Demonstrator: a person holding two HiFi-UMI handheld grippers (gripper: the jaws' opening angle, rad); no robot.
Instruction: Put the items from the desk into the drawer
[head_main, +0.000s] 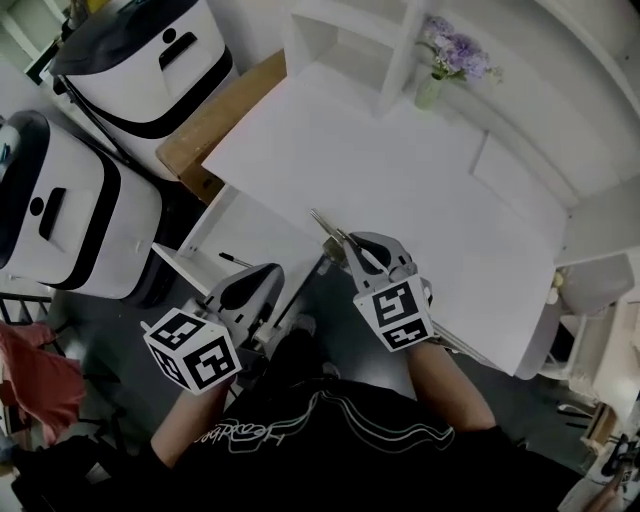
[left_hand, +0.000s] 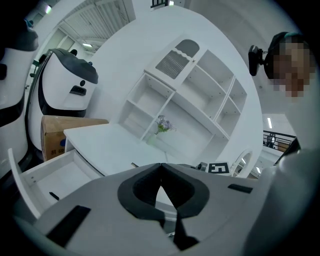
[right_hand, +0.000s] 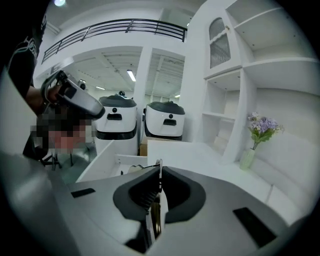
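My right gripper (head_main: 347, 243) hovers over the near edge of the white desk (head_main: 400, 180), shut on a thin metal tool (head_main: 325, 224) whose tip sticks out past the jaws. In the right gripper view the tool (right_hand: 158, 172) stands edge-on between the pads. My left gripper (head_main: 268, 274) is lower left, above the open white drawer (head_main: 205, 268); its jaws (left_hand: 161, 165) meet with nothing between them. A small black pen (head_main: 236, 260) lies in the drawer, and the left gripper view shows a dark item (left_hand: 54, 196) on the drawer floor (left_hand: 60, 175).
A vase of purple flowers (head_main: 442, 62) stands at the desk's back by white shelving (head_main: 340, 40). Two white machines with black trim (head_main: 140, 70) and a cardboard box (head_main: 215, 115) sit to the left. The person's dark sleeves fill the bottom.
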